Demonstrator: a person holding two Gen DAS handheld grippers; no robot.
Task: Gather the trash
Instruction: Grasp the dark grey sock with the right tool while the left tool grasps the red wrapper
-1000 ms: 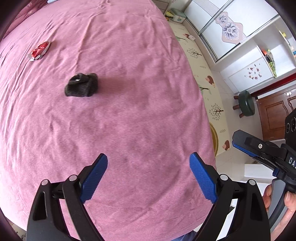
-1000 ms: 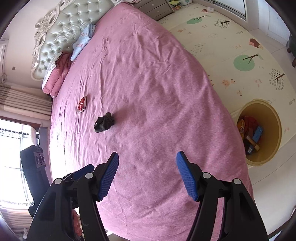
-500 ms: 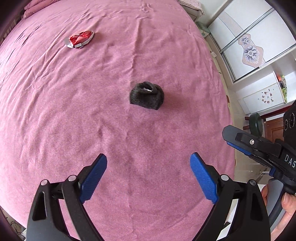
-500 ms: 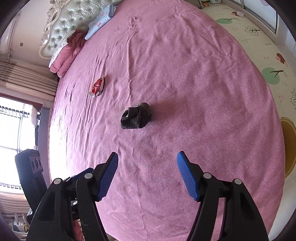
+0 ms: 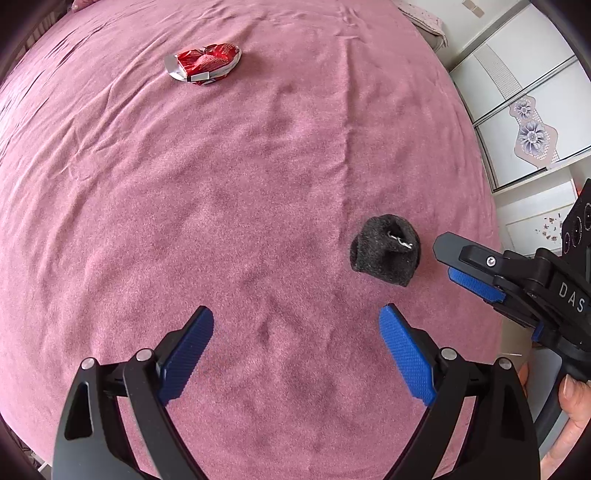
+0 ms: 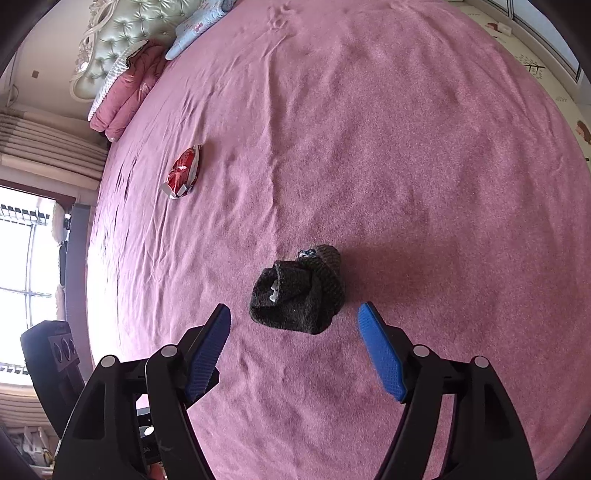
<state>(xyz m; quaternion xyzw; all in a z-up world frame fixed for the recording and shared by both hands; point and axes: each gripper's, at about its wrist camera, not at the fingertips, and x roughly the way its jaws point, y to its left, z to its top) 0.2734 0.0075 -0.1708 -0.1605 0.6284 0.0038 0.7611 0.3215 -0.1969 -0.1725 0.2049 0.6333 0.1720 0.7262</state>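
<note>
The dark knitted bundle (image 6: 297,291) is seen by the right wrist view just ahead of the right hand-held gripper (image 6: 294,321), whose jaws are spread wide and empty. In the left wrist view the same bundle (image 5: 385,254) is placed off to the right, between both tools. The left hand-held gripper (image 5: 296,326) is likewise held apart, empty. A red foil wrapper (image 5: 203,64) is located well apart on the pink bed (image 5: 184,184). Pillows (image 6: 125,92) and a tufted headboard (image 6: 114,33) are shown only by the right view; a white wardrobe (image 5: 517,110) only by the left.
</note>
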